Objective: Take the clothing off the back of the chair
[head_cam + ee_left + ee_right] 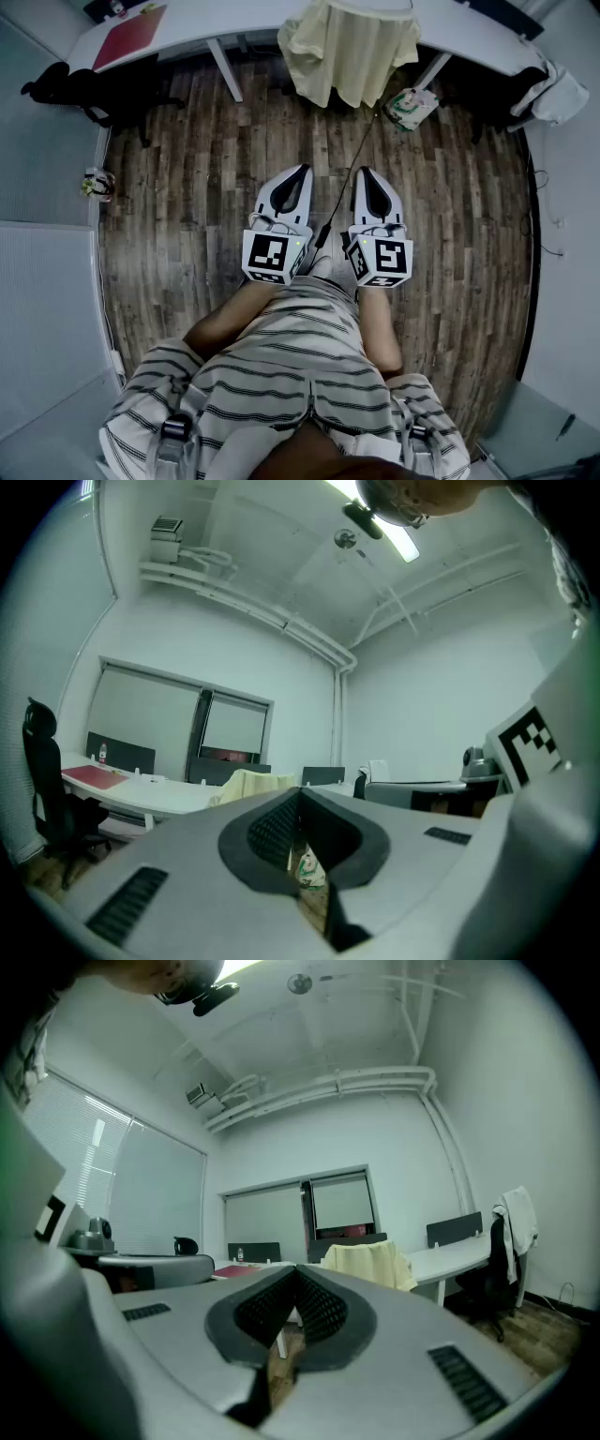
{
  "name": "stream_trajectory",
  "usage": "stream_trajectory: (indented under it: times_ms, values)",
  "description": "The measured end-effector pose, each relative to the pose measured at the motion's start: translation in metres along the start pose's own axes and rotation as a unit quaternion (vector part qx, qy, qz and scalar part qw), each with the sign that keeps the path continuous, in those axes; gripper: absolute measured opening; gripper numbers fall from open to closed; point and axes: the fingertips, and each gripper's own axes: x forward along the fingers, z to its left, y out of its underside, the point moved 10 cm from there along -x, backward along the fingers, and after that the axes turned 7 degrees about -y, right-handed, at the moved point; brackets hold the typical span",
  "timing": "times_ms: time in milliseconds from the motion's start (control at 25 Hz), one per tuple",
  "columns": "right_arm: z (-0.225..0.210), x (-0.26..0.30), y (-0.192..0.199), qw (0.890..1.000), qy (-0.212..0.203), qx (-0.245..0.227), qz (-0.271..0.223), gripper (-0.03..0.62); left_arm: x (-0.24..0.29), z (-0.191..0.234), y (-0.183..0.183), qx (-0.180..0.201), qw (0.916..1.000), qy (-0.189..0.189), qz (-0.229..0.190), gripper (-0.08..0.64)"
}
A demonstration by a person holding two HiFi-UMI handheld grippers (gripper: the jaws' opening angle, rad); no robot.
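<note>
Risk: a one-sided pull could snag the garment (349,47) or drag the chair, and the floor cable (354,161) crosses the approach. Left gripper (300,173) and right gripper (366,175) are both closed, empty and level. They are well apart from the garment, which is draped over the chair back by the desk (234,23).

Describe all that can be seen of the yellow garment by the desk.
The garment is pale yellow, of soft, thin-looking cloth, with no print that shows. It hangs draped over a chair back, which it hides, and falls in loose folds. What look like short sleeves stick out at its sides. It is at the near edge of the white desk, straight ahead of the person. Nothing is seen to hold it.
</note>
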Motion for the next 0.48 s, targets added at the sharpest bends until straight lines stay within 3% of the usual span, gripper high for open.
stream_trajectory:
  times_ms: [480]
  values:
    - [-0.0017,-0.0106,0.0025,1.000,0.006,-0.001,-0.005,0.018,-0.0040,-0.0061,0.0048,0.007,0.9999,-0.007,0.009,0.021]
